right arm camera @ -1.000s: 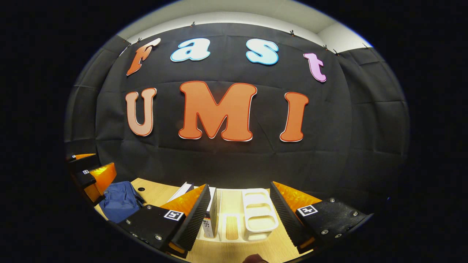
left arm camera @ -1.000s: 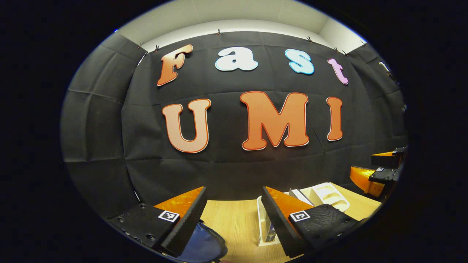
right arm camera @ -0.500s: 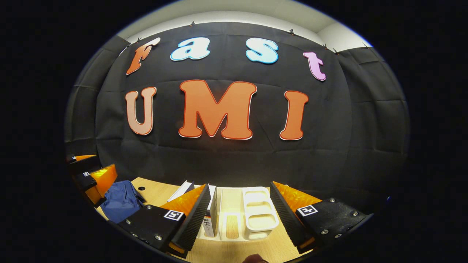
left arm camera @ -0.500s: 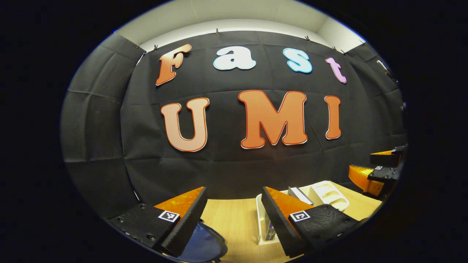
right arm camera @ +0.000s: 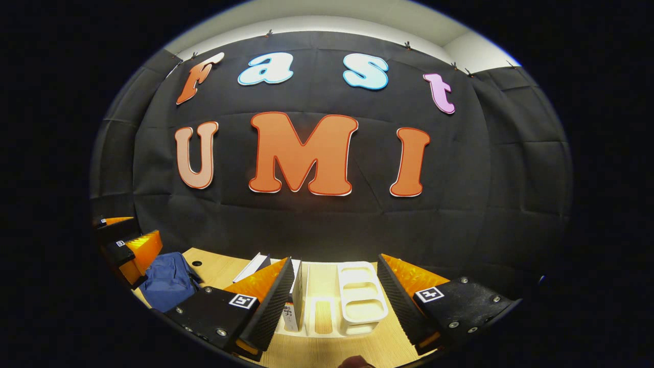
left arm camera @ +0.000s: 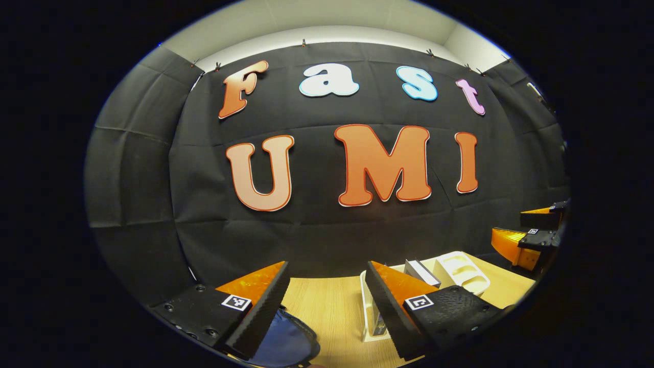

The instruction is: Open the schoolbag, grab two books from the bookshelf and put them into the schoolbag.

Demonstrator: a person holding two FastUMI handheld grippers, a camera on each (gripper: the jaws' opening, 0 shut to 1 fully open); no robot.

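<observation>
Black cloth backs a pale wooden worktop (right arm camera: 327, 352). Blue schoolbag (right arm camera: 167, 286) lies flat near the worktop's left edge, closed as far as can be told. White bookshelf (right arm camera: 360, 299) stands toward the back edge, books (right arm camera: 292, 299) upright in its left slots. Left gripper (left arm camera: 327, 309) hovers released, holding nothing, schoolbag (left arm camera: 283, 342) under its left finger, bookshelf (left arm camera: 460, 268) off to its right. Right gripper (right arm camera: 334, 301) hangs before the bookshelf, fingers spread wide, empty. Both grippers clear of everything.
</observation>
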